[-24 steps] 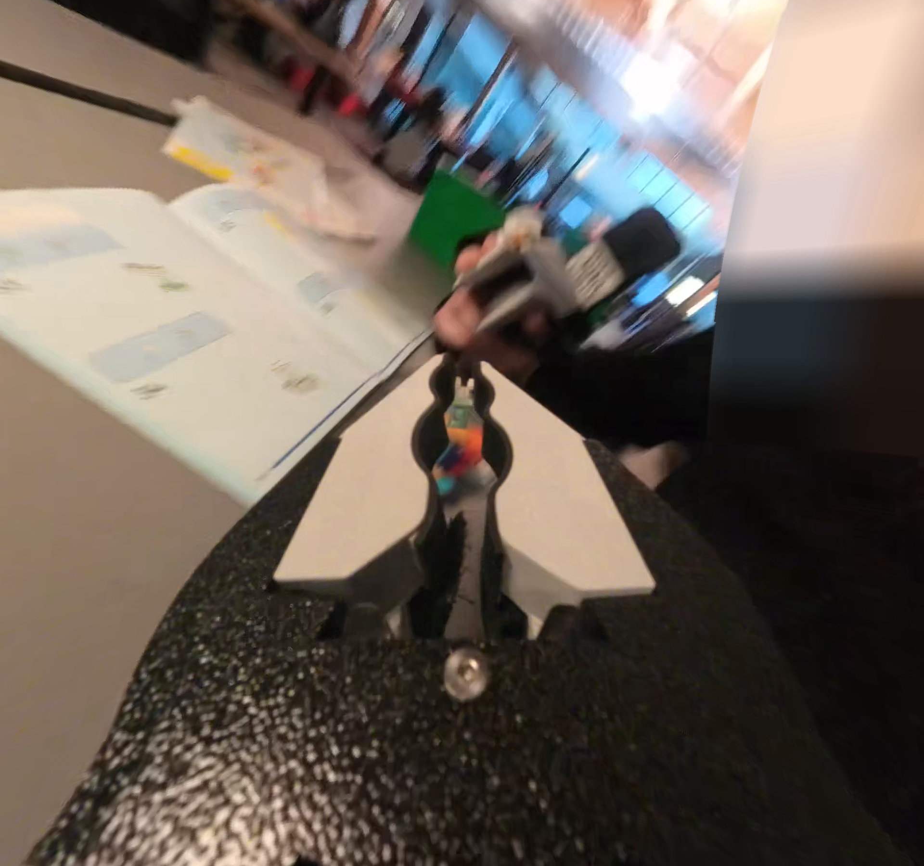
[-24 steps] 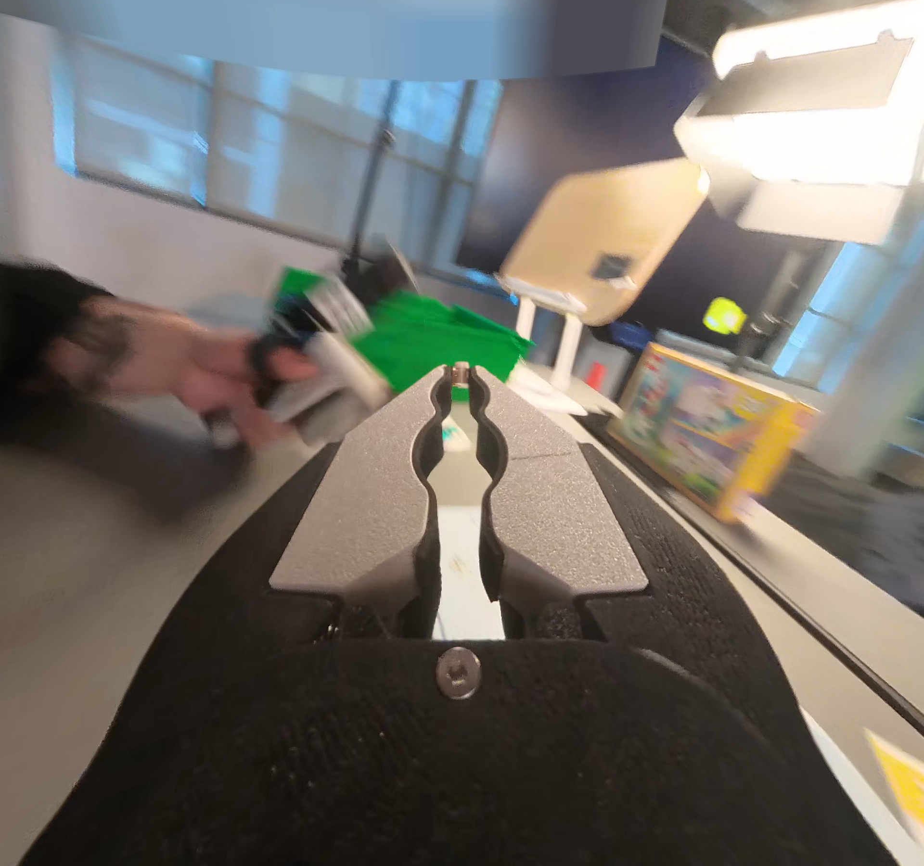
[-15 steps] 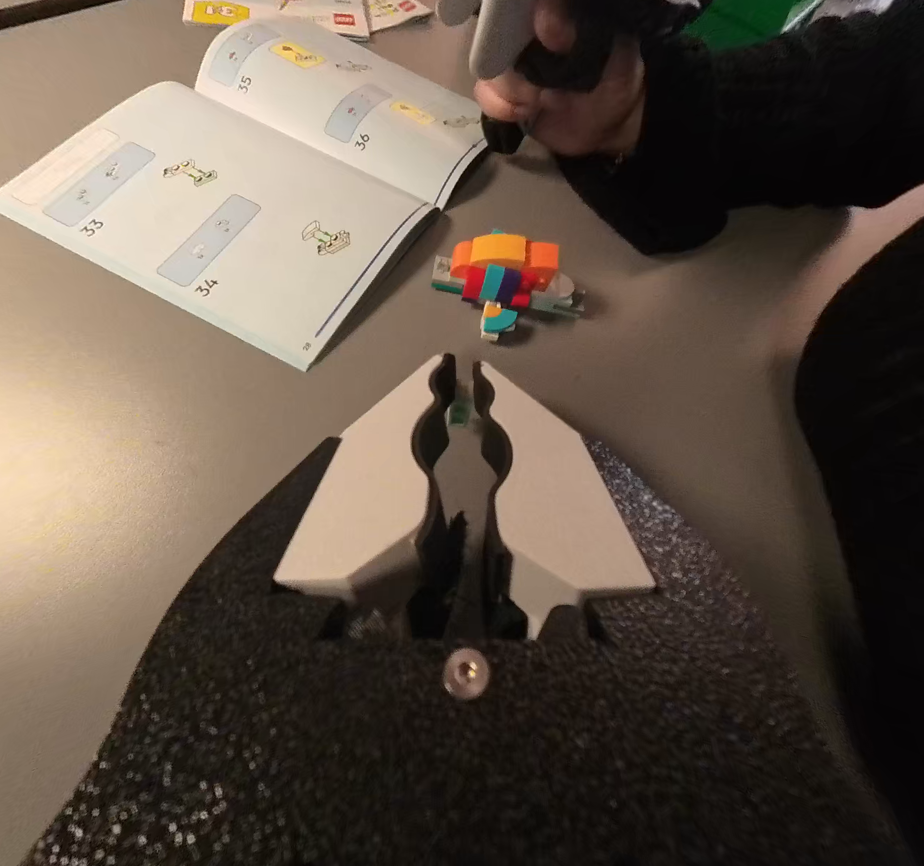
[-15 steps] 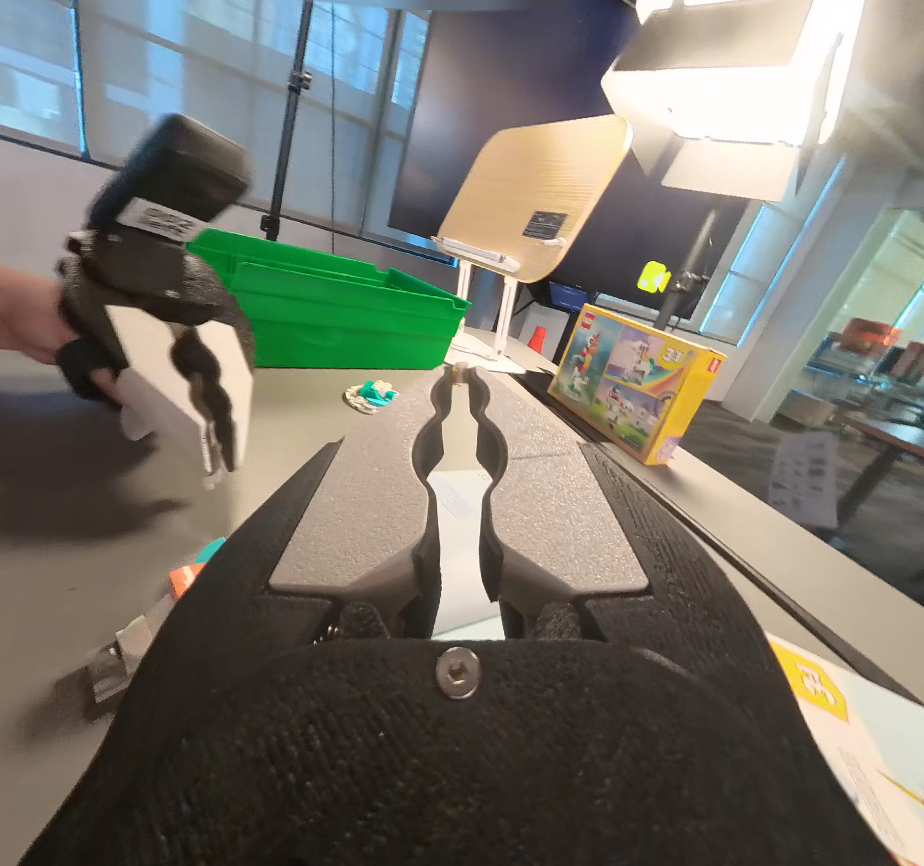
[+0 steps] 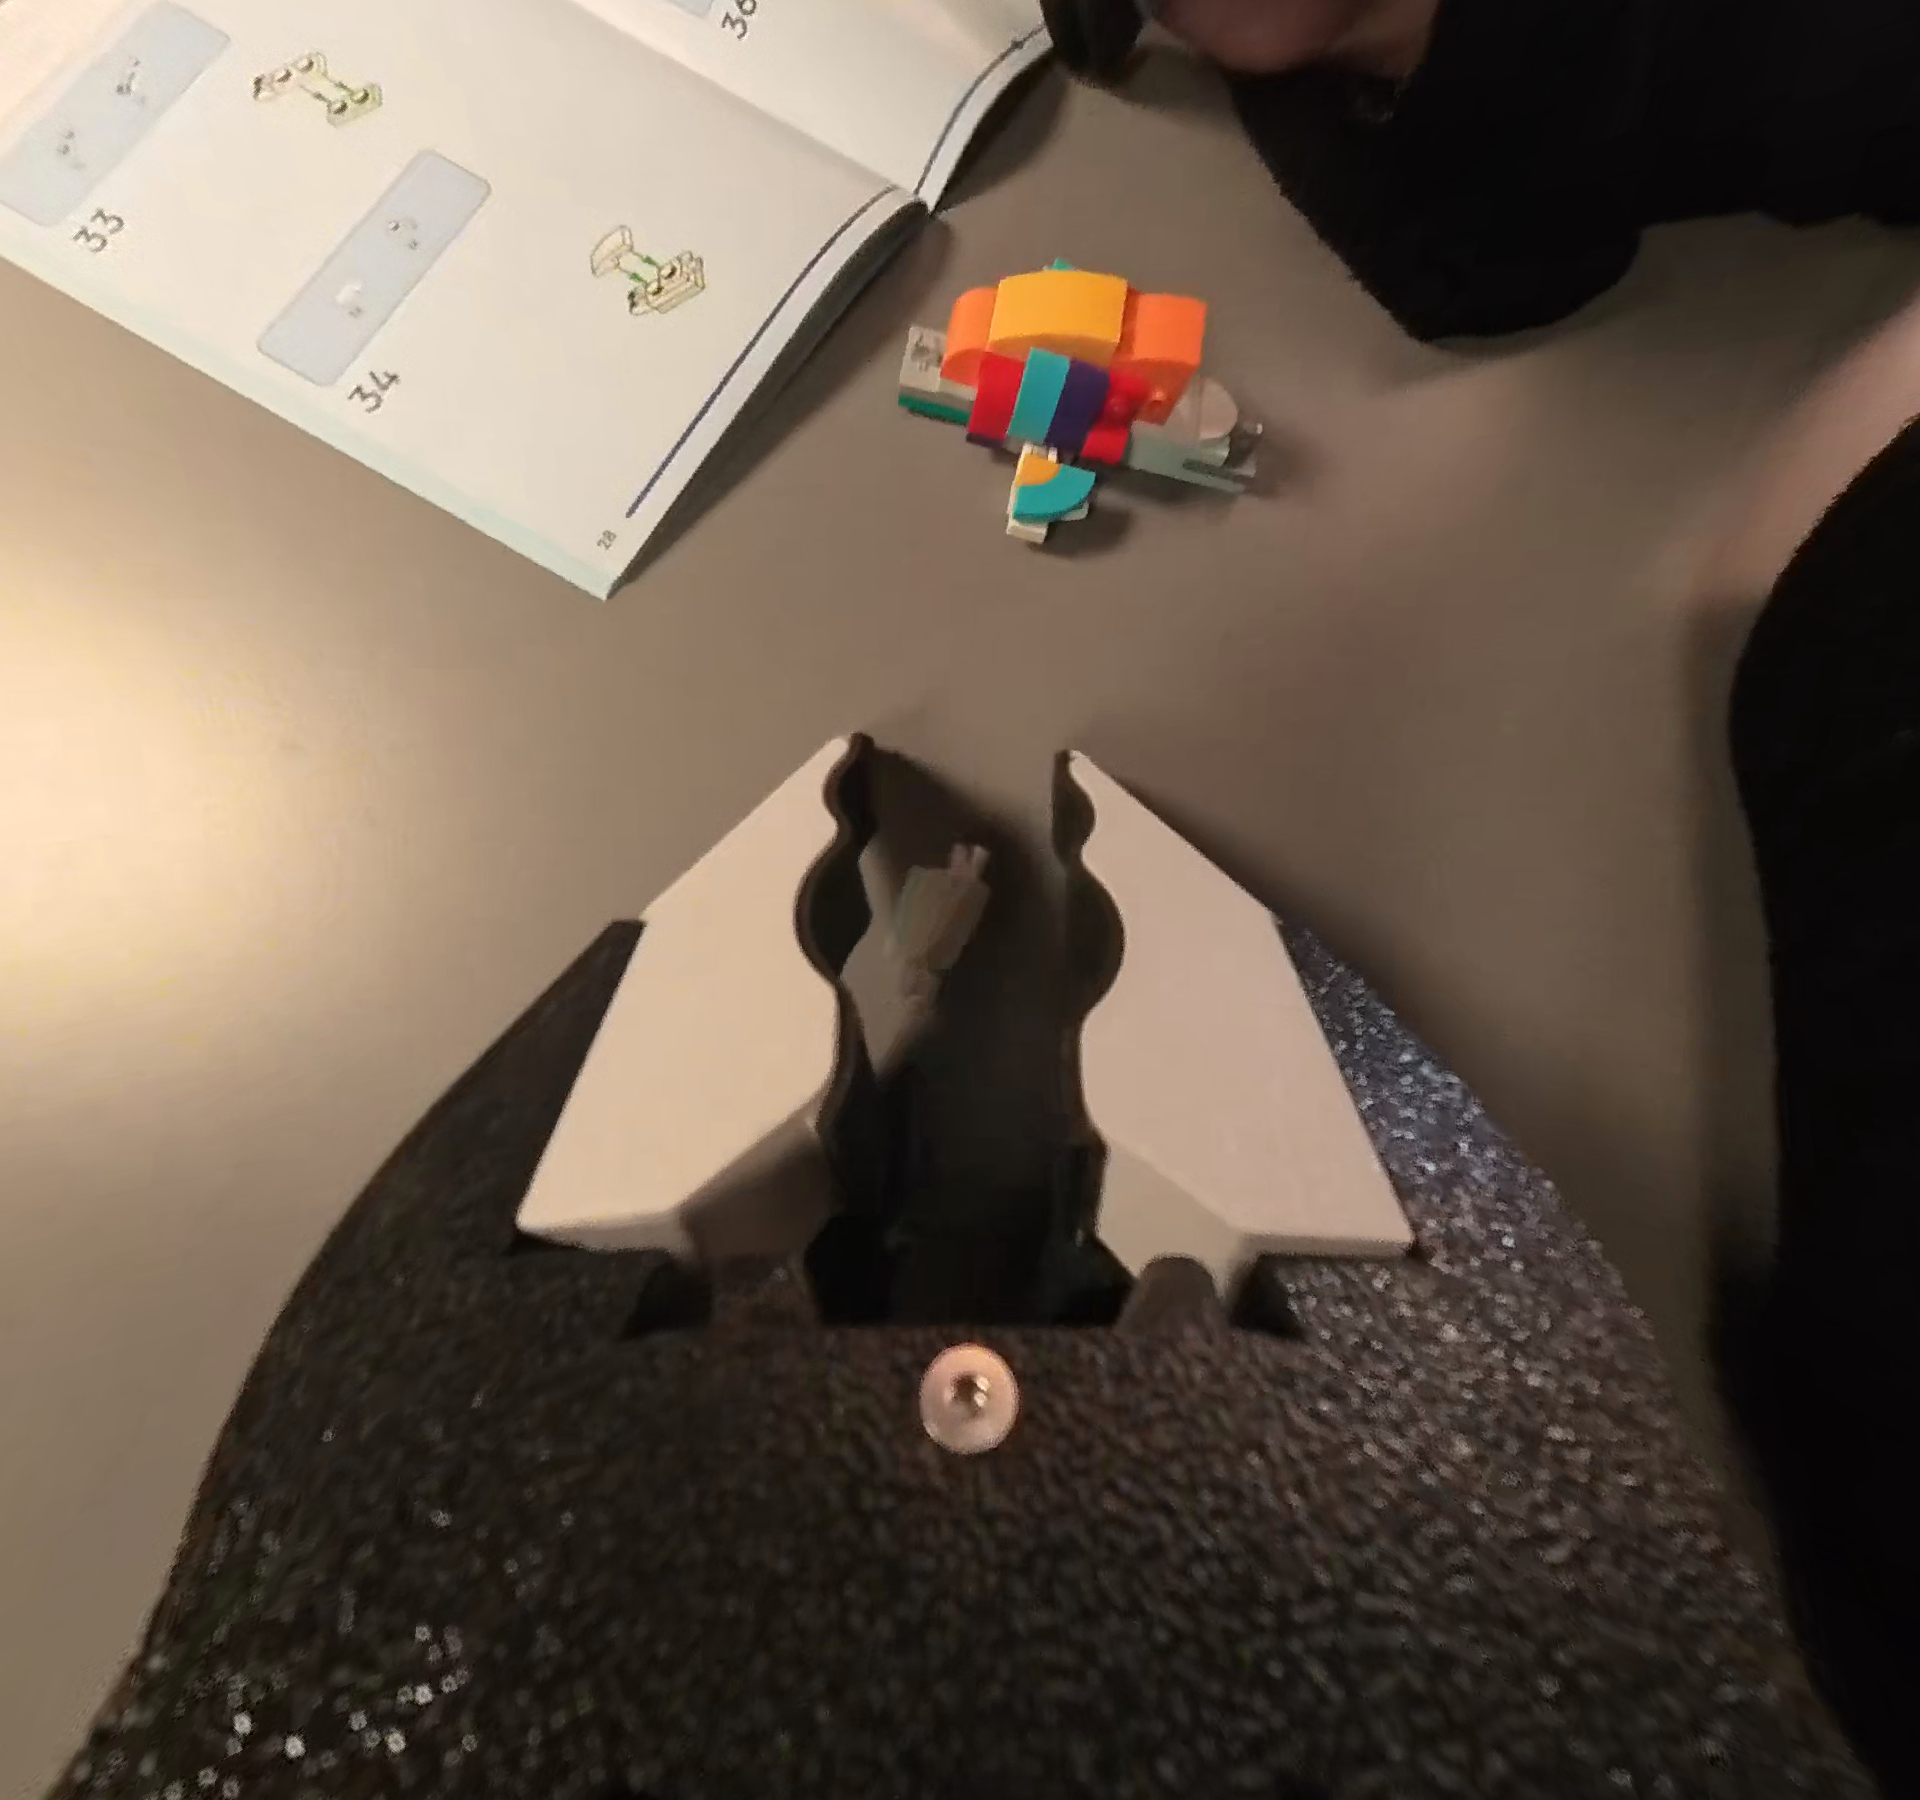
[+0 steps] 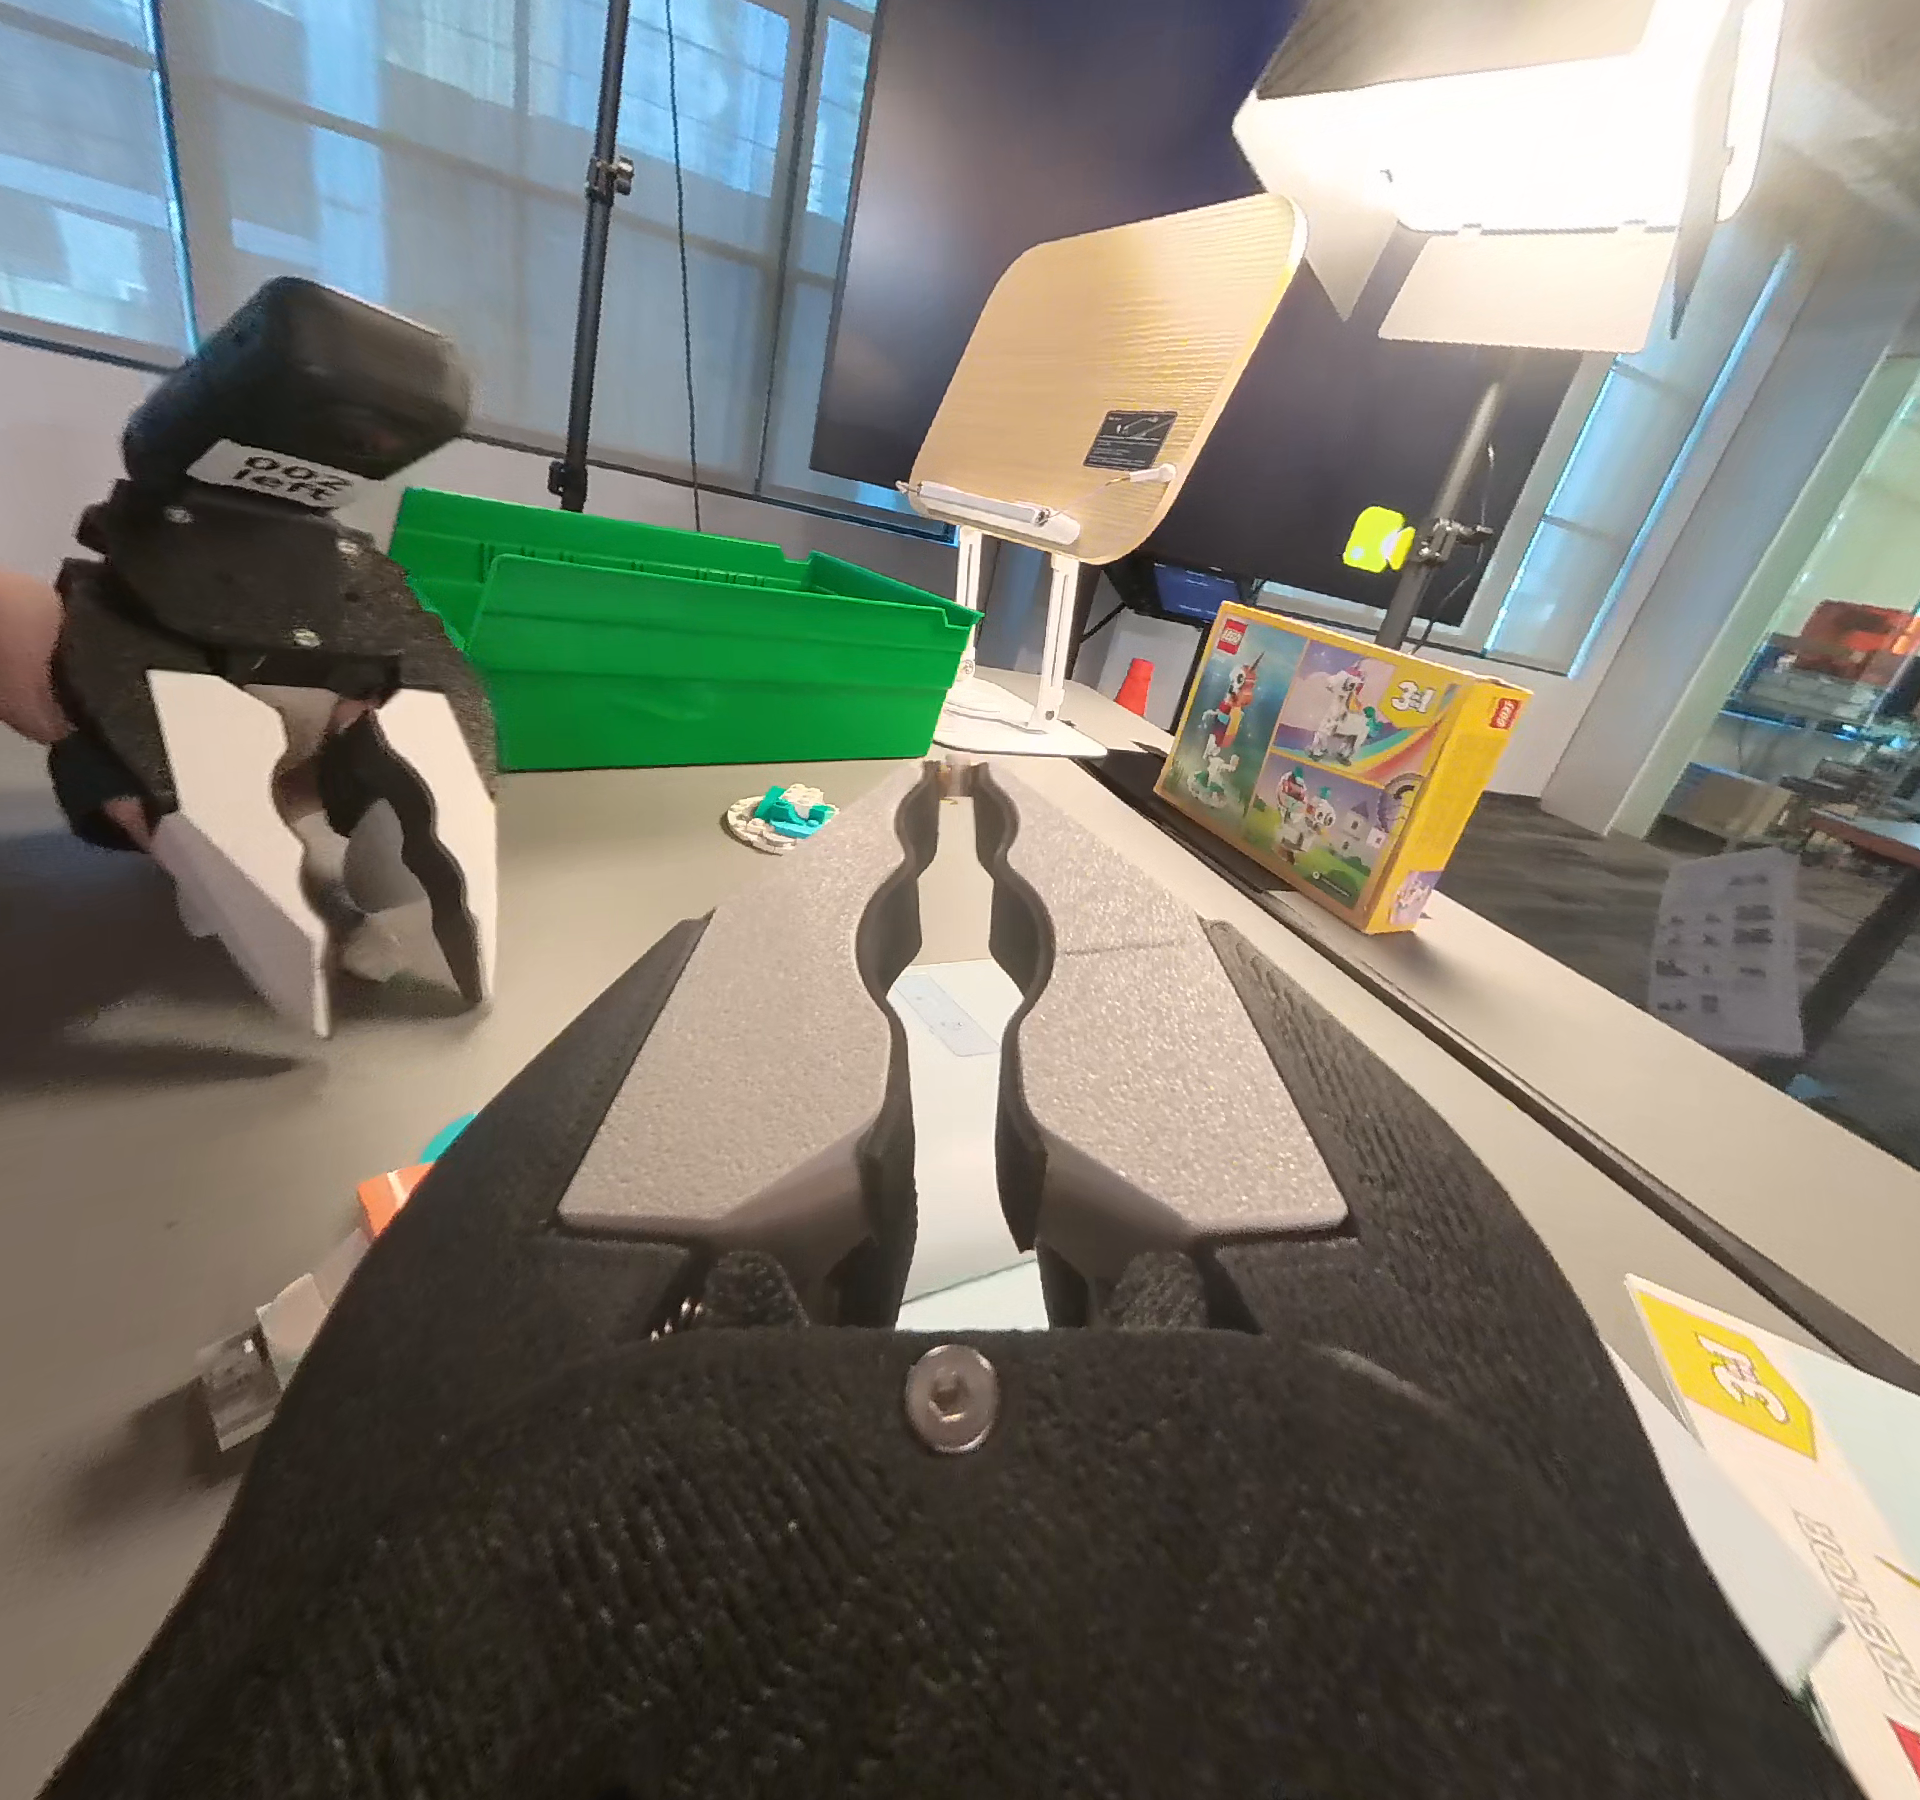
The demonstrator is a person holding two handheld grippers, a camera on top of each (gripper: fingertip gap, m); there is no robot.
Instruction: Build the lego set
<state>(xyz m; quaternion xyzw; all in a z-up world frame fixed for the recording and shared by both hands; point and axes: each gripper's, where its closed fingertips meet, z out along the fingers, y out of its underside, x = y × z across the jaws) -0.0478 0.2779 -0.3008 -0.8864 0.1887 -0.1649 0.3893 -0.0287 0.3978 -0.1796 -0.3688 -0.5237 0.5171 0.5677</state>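
Note:
A colourful lego build [image 5: 1081, 389] in orange, red, teal and purple lies on the grey table [image 5: 312, 815]. My left gripper [image 5: 961, 753] is open just short of it, pointing down. A small pale, blurred piece [image 5: 935, 919] sits loose between its fingers. In the right wrist view the left gripper [image 6: 400, 1002] stands open over the table with that pale piece [image 6: 364, 945] under it. My right gripper [image 6: 951, 768] is shut, with a tiny pale piece pinched at its tips. An edge of the build [image 6: 395, 1200] shows at its left.
An open instruction booklet [image 5: 468, 140] lies left of the build. A hand and dark sleeve [image 5: 1558, 36] are at top right. Farther off are a green bin [image 6: 675, 649], a small teal-and-white build [image 6: 779, 815], a yellow set box [image 6: 1340, 763], a wooden stand [image 6: 1112, 379] and more booklets [image 6: 1745, 1438].
My left gripper swung down toward the table near the build and opened, letting go of the small piece it held. My right gripper stayed shut and steadied.

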